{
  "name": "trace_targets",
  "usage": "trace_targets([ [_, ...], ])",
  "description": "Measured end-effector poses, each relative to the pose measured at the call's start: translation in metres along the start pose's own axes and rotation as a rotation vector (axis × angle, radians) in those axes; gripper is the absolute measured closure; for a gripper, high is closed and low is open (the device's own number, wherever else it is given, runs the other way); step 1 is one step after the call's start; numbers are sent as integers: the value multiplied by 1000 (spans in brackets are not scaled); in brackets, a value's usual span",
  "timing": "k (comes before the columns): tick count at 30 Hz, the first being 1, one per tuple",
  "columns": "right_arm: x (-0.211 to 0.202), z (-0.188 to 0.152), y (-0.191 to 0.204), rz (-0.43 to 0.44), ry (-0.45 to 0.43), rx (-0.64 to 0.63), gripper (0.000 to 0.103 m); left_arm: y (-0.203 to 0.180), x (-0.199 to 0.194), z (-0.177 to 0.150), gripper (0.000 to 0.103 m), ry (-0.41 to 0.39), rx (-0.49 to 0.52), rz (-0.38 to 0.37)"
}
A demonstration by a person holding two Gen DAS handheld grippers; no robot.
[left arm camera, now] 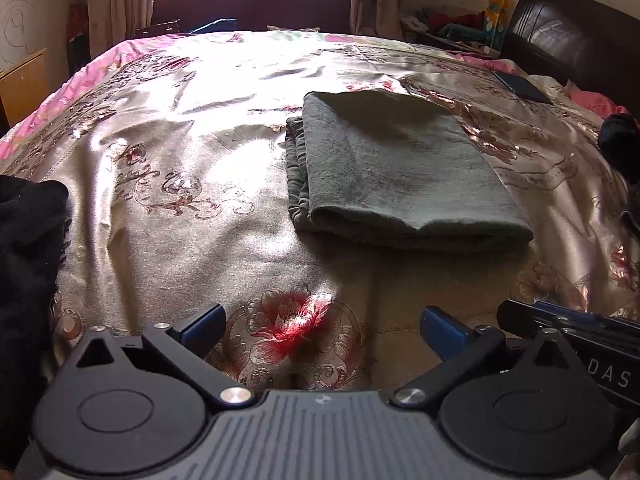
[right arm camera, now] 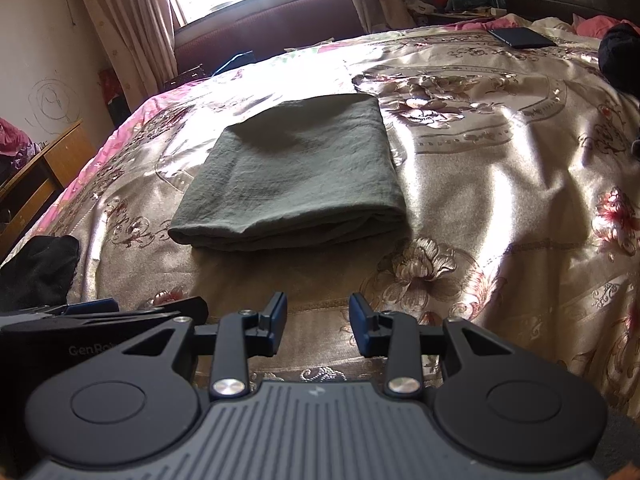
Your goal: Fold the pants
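The grey-green cotton pants (left arm camera: pixel 400 168) lie folded into a flat rectangle on the floral satin bedspread (left arm camera: pixel 168 168), their lower layers hidden under the top fold. My left tongs (left arm camera: pixel 322 330) gape wide and empty, and my right tongs (right arm camera: pixel 318 320) stand apart, both well short of the pants' near edge.

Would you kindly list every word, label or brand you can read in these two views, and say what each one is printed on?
"DAS" on the side of the right gripper, at the right edge of the left wrist view; cut off by the frame.
"GenRo" on the side of the left gripper, seen in the right wrist view; the rest is hidden.
A small logo mark on each gripper's grey body; no letters readable.
Yellow package by the headboard: print too blurred to read.
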State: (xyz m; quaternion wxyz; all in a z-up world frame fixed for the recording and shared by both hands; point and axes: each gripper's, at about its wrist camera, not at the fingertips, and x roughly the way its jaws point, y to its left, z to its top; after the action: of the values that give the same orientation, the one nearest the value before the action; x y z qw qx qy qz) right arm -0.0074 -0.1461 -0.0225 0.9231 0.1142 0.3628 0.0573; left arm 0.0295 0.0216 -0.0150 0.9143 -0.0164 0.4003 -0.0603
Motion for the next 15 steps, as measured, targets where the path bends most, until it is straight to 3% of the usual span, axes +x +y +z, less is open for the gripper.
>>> trace_targets([
  [15, 3, -1, 0, 3, 15, 1, 68, 2, 3, 1, 0, 10, -6, 7],
])
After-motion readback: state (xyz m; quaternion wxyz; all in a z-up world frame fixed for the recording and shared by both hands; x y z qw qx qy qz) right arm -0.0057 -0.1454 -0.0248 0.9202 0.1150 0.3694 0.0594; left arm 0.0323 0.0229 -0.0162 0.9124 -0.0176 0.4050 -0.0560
